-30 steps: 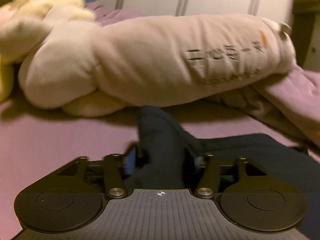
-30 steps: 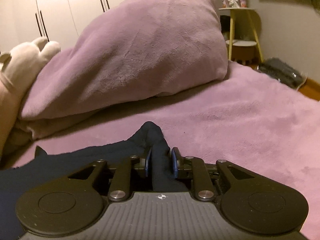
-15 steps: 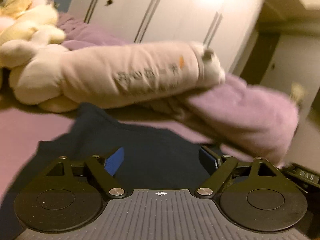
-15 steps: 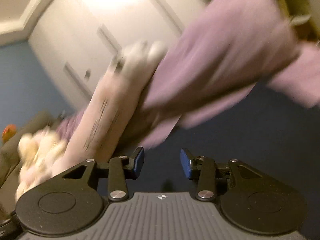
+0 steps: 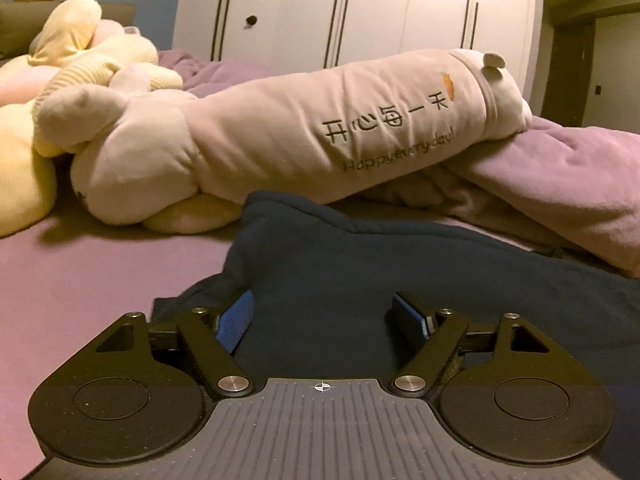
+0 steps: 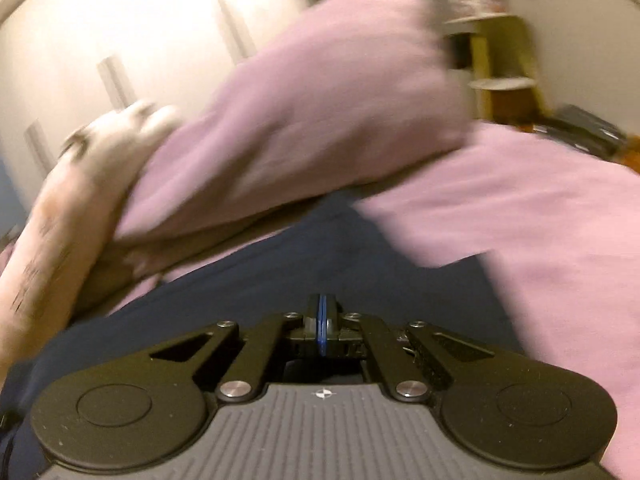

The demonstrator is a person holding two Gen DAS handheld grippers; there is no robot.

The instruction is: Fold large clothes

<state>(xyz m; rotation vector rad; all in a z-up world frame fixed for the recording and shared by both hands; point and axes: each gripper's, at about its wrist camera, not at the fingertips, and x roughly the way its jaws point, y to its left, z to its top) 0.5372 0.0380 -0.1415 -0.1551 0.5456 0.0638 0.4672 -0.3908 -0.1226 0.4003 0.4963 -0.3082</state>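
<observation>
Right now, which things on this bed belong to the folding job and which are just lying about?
Job:
navy garment
left tool, open over the garment
right tool, shut, empty

Lying about:
long plush pillow
yellow plush toys
purple blanket
wardrobe
side table

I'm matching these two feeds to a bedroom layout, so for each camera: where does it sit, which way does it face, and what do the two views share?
Left wrist: sits on the left tongs, low over the bed, facing the long plush pillow and wardrobe; open jaws and the tool's black body show above the navy garment.
Right wrist: sits on the right tongs, tilted and blurred, facing the purple blanket; shut jaws and the tool body show.
Shared: the navy garment, plush pillow, purple blanket and wardrobe.
</observation>
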